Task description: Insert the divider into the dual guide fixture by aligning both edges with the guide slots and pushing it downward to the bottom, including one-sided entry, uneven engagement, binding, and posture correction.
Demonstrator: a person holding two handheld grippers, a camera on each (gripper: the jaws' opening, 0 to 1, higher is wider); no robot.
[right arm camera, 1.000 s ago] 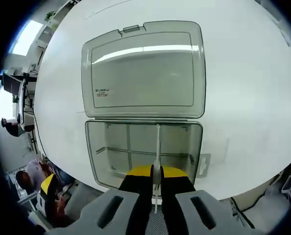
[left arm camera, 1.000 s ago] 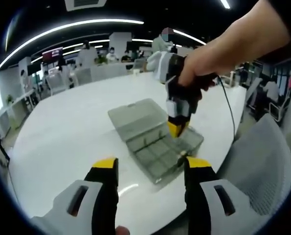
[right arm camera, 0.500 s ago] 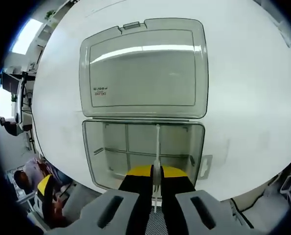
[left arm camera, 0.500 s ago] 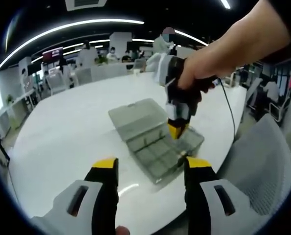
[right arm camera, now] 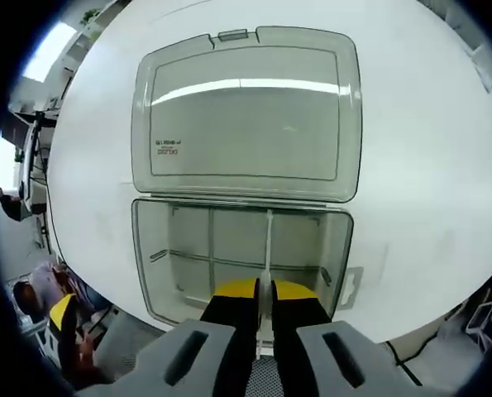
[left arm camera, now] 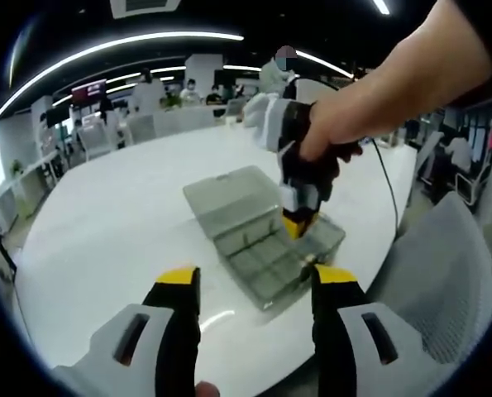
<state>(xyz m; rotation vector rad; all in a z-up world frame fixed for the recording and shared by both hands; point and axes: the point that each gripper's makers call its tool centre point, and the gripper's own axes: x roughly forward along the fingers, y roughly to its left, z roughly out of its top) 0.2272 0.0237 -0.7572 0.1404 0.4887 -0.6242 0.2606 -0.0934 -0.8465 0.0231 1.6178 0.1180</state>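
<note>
Since a second ago your right gripper [right arm camera: 262,289] has come closer down over the box [right arm camera: 241,256], which now looms larger ahead of its jaws, while your left gripper [left arm camera: 254,285] has stayed put, well back from the work. Your right gripper is clamped on the divider [right arm camera: 268,248], a thin pale strip standing on edge between the jaws and running forward from them across the tray toward the hinge side. Your left gripper hangs with its jaws spread and nothing between them, above the white counter [left arm camera: 105,223]; from there the box [left arm camera: 262,236] lies ahead and your right gripper [left arm camera: 299,223] stands over its far part. To seat the strip well, keep it square to the tray walls, check that both ends sit in their slots, then press straight down evenly; if one end leads or it binds, ease up, level it and press again. Whether both ends are engaged I cannot tell. Count: one box with one open lid [right arm camera: 246,116], one divider held, two grippers.
</note>
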